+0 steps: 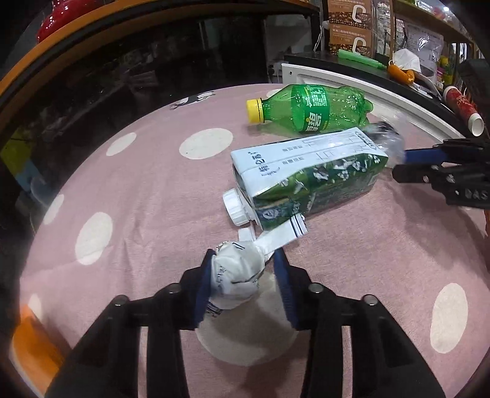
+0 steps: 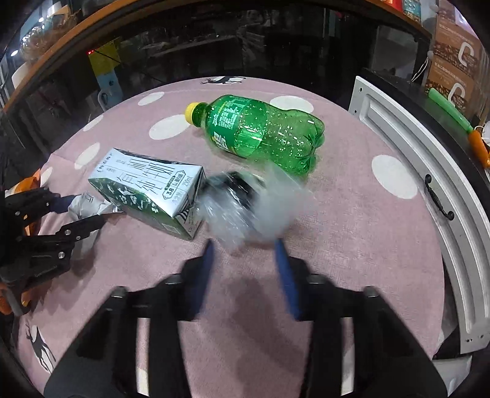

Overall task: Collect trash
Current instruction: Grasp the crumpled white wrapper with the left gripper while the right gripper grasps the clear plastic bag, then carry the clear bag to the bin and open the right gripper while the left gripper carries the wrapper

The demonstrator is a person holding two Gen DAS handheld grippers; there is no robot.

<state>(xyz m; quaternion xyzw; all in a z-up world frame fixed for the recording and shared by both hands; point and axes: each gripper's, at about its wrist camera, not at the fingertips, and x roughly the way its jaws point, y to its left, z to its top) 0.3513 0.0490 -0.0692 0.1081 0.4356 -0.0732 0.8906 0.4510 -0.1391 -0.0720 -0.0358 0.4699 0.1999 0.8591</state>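
On the pink dotted cloth (image 1: 147,189) lie a green soda bottle (image 1: 315,107) with a yellow cap, a green-and-white milk carton (image 1: 306,177) on its side, a crumpled white paper wad (image 1: 239,272) and a crumpled clear plastic wrapper (image 2: 245,205). My left gripper (image 1: 245,269) has its fingers around the paper wad, the left pad touching it, a gap at the right pad. My right gripper (image 2: 245,248) is open just in front of the blurred plastic wrapper. The bottle (image 2: 260,131) and carton (image 2: 150,189) also show in the right wrist view.
A white panel with a black handle (image 2: 428,189) borders the cloth on the right. Shelves with brown boxes (image 1: 352,27), a green stick, an orange item and a red tube (image 1: 462,107) stand behind. Dark glass cabinets line the far side.
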